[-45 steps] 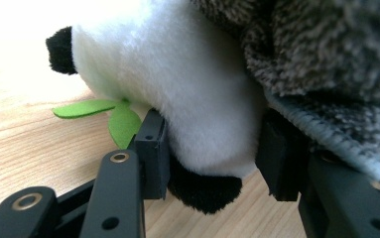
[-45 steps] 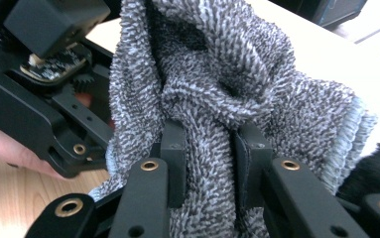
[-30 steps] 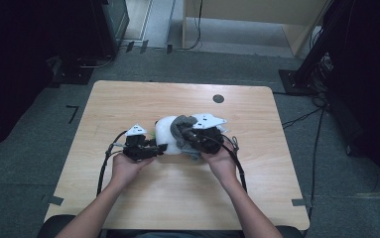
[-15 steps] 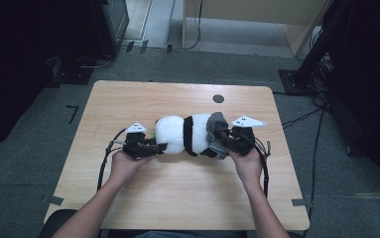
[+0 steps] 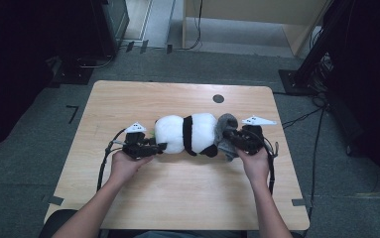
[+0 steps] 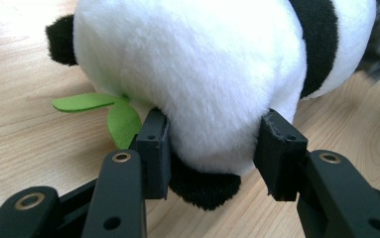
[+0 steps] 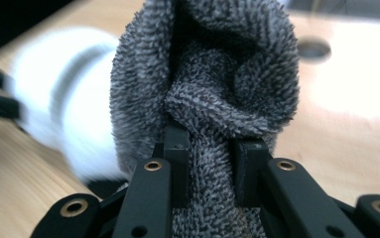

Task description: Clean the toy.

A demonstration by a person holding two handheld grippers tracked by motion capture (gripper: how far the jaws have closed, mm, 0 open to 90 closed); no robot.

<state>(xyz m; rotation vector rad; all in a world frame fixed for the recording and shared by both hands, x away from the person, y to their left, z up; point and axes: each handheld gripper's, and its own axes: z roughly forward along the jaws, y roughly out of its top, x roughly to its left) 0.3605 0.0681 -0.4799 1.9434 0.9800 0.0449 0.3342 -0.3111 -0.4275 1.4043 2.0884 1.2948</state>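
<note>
Wooden table (image 5: 128,99): left gripper (image 5: 158,147) clamps the plush panda (image 5: 187,133), right gripper (image 5: 228,135) pinches the grey cloth (image 5: 225,130).

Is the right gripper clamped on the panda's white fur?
No, the right gripper pinches a fold of the grey cloth, while the panda toy lies blurred behind it.

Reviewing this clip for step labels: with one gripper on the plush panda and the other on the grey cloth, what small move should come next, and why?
Probably a further short pull of the right gripper away from the panda. Its jaws, just closing, pinch a fold of the grey cloth, which in the high view bunches against the panda's end, while the left gripper clamps the other end to anchor it.
</note>
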